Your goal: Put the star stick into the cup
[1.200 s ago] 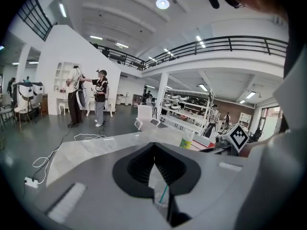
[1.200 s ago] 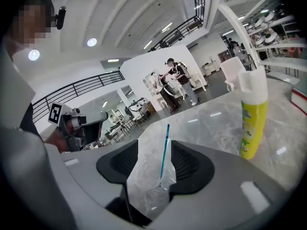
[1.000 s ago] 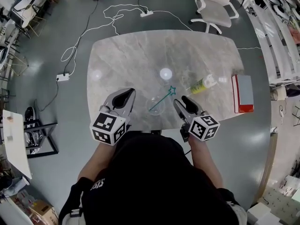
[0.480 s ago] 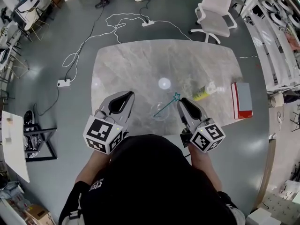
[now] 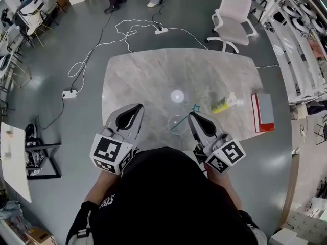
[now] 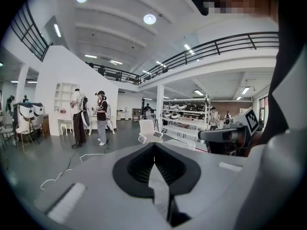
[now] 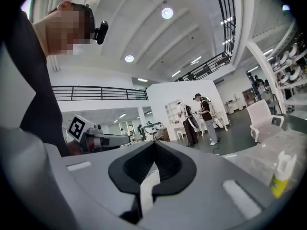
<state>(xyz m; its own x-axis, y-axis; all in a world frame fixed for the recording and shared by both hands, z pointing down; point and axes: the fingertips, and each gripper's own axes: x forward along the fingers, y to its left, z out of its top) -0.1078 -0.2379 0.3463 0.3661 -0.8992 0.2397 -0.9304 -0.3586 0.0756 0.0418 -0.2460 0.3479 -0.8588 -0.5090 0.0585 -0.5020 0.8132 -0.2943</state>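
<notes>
Left tool [image 5: 139,107]: jaws together, empty, left of cup [image 5: 177,122]. Star stick [image 5: 184,119] stands in cup, long axis slanting away-right, star end just beside right tool [image 5: 191,115] tip. That one's nearer, also closed on nothing. Task looks done. Marble tabletop [image 5: 148,80], bottle [image 5: 220,105] and red box [image 5: 263,111] at right; open workshop, cables [image 5: 134,22] on floor [image 5: 61,60]
</notes>
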